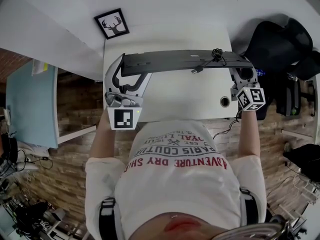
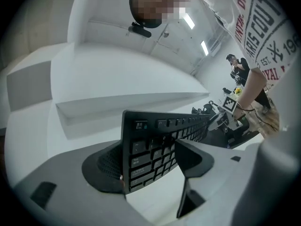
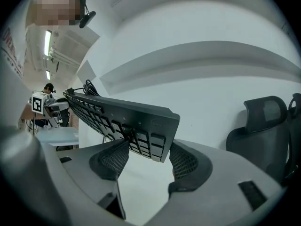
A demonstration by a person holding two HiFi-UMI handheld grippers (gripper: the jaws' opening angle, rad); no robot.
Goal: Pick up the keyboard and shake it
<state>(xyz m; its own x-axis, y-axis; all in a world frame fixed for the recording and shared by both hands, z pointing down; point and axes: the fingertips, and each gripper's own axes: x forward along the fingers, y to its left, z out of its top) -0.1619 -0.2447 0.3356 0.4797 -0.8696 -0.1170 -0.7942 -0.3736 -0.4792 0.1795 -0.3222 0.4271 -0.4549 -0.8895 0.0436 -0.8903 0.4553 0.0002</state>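
A black keyboard [image 1: 185,61] is held up over the white desk [image 1: 175,99], tipped so that its underside faces the head view. My left gripper [image 1: 125,70] is shut on its left end, where the Esc key [image 2: 139,125] shows between the jaws of the left gripper [image 2: 150,161]. On the other end my right gripper [image 1: 242,70] is shut; in its own view that end of the keyboard [image 3: 141,121] sits clamped in the right gripper [image 3: 145,154]. The keyboard's cable [image 1: 216,54] is bunched on top, with its plug [image 1: 196,70] hanging loose.
A framed deer picture [image 1: 112,24] lies at the desk's far left corner. A cable hole [image 1: 224,101] sits near the desk's right front. A black office chair [image 1: 280,44] stands to the right, and a blue board [image 1: 27,104] to the left.
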